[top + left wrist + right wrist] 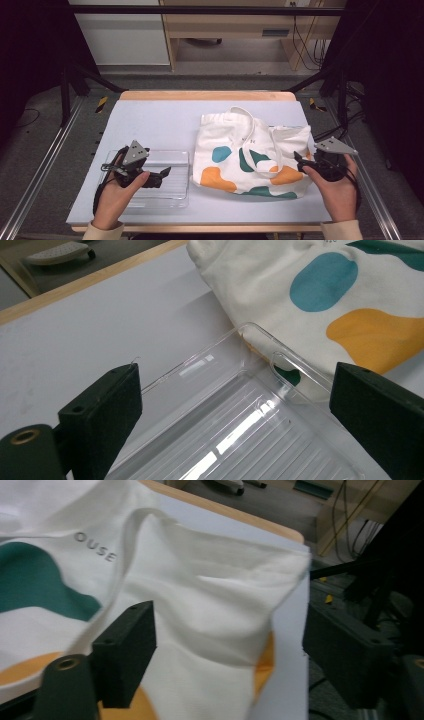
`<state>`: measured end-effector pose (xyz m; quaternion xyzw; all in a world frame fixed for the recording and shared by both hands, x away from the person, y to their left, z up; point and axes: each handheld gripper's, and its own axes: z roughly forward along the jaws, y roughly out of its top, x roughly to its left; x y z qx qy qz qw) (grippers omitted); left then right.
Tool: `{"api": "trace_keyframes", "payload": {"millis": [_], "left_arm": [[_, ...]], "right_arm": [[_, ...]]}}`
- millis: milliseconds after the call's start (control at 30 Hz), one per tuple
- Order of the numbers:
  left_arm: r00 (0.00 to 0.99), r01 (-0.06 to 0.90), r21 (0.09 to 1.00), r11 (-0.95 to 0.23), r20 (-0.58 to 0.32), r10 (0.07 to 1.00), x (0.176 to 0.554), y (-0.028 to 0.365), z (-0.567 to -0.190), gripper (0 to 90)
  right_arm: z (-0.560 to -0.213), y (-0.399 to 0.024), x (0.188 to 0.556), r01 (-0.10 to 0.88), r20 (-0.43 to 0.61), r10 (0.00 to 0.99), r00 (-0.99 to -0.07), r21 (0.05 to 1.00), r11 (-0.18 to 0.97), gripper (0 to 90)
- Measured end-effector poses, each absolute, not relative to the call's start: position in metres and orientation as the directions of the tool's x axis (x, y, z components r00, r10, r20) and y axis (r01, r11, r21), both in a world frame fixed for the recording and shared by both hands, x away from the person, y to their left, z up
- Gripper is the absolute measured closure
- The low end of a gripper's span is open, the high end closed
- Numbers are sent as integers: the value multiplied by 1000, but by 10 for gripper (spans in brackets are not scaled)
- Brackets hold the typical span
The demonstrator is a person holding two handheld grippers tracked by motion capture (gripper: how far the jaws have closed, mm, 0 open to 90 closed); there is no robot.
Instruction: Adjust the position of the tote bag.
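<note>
Cloth tote bag (250, 155) lies flat on the desk (160, 117), right of centre. The right tool (302, 164) hovers spread at its right edge, lined up to take the fabric. The left tool (162, 174) hangs spread over the clear tray (167, 159) alongside, gripping nothing.

This looks like a lab or recording workspace; a white-topped bench (160, 120) with a wooden edge stands inside a dark metal frame (200, 10); black curtains (30, 55) hang on both sides; loose cables (306, 45) trail by plain wooden furniture (225, 22) on a grey floor (45, 130).
</note>
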<state>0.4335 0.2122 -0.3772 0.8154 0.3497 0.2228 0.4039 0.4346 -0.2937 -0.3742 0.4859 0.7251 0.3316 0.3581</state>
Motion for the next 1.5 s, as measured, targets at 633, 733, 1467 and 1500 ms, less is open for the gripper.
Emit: {"api": "trace_keyframes", "payload": {"millis": [633,733,1467,1500], "left_arm": [[691,353,816,-457,101,716,428,196,-371,68],[705,344,812,-473,109,700,427,190,-371,68],[772,274,802,-531,145,619,446,123,-351,72],[776,273,801,-533,144,614,450,118,-350,74]], "right_arm": [[-399,-331,536,639,53,955,-293,754,154,206],[-401,-327,537,620,75,954,-291,774,128,349],[-371,-279,439,359,1,934,-358,923,137,787],[-371,-277,437,355,-6,930,-366,923,146,787]]}}
